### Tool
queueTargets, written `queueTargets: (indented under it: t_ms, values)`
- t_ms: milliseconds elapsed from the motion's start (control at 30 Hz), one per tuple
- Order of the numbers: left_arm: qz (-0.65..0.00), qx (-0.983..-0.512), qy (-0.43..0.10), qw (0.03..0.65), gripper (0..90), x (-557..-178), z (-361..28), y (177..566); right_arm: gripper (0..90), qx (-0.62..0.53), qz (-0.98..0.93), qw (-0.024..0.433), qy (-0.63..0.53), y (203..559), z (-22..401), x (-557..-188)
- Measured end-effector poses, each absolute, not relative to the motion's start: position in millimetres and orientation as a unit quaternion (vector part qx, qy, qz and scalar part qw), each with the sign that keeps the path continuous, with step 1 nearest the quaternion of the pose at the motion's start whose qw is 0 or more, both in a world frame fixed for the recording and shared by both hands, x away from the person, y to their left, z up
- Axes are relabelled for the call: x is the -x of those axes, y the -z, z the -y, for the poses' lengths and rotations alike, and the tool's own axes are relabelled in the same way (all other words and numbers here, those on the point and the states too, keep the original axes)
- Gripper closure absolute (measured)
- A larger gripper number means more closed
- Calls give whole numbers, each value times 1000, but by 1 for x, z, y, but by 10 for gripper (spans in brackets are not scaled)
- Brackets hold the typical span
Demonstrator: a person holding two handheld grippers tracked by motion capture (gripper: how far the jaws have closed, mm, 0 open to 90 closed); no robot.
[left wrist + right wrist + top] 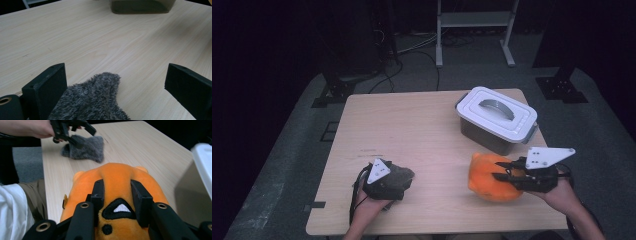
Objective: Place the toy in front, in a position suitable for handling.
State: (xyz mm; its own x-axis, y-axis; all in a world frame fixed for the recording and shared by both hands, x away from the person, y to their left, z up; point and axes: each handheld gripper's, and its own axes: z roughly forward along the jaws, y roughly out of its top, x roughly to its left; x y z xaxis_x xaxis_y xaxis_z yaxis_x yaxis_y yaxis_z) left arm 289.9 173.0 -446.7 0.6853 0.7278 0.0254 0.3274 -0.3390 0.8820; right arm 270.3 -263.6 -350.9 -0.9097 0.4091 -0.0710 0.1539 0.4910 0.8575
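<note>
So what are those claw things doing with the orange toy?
A person holds a gripper in each hand at a wooden table. The right gripper is pinching an orange plush toy near a grey box with its white lid shut. The left gripper has its jaws wide open around a fuzzy grey cloth lying on the table, not squeezing it.

room: dark, walls lost in shadow | floor [287, 165]: grey carpet, black cables [412, 50] trailing across it | table [412, 125]: pale wood grain, lit from above | far side: white metal frame stand [474, 30] | dark stand bases [332, 92] beside the table's far corners
</note>
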Motion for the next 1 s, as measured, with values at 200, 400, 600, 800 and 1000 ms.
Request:
queueTargets:
  t_ms: [200,400,600,800,1000]
  values:
    - [-337,-787,-217,469,33,-290,-177,445,662,-131,-861,120,-477,349,230,-279]
    - [-343,-782,-225,469,33,-291,-183,443,660,-109,-869,105,-471,356,200,-291]
    - [-352,-777,-229,469,34,-292,-191,442,660,-94,-874,90,-468,365,176,-300]
    - [-356,-774,-232,469,33,-293,-195,441,657,-79,-884,77,-455,377,156,-304]
    - [-359,-771,-232,472,33,-294,-197,441,649,-75,-888,60,-449,394,143,-308]
